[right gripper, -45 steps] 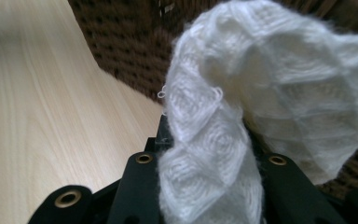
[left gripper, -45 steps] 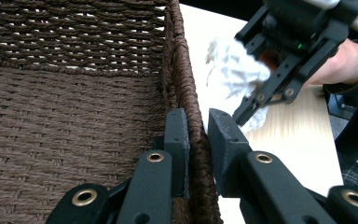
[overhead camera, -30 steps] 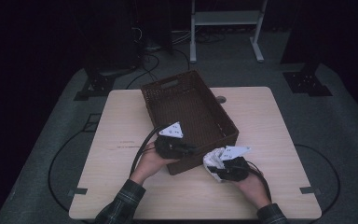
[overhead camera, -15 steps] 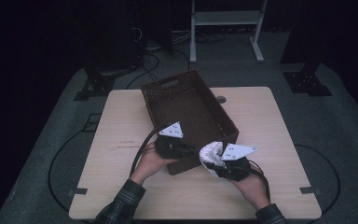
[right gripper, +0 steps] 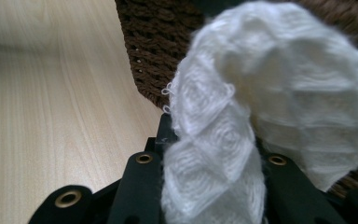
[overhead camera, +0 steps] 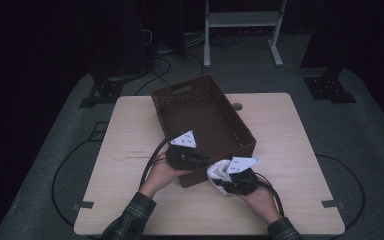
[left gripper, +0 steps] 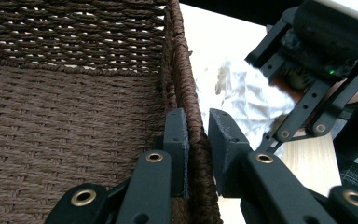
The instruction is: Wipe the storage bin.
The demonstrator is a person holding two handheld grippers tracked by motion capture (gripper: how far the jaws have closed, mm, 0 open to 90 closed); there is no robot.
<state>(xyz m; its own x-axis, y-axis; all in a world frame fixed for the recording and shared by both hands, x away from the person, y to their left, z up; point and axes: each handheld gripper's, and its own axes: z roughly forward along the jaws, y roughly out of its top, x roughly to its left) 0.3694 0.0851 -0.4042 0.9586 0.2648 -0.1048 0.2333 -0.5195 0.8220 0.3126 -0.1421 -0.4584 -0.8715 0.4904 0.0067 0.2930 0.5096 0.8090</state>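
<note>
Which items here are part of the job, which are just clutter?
In play:
- wicker basket, near wall clamped by left gripper
- white cloth, held in right gripper

Lying about:
- white frame stand
- floor cables
- round table grommet

Plaid sleeves (overhead camera: 132,217) — black fingers (left gripper: 177,140), brass rivets, grey plates.

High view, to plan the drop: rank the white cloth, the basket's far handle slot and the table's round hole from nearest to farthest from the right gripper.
1. White cloth, held in the right gripper.
2. Round hole, on the table beyond the basket's right side.
3. Handle slot, in the basket's far wall.
</note>
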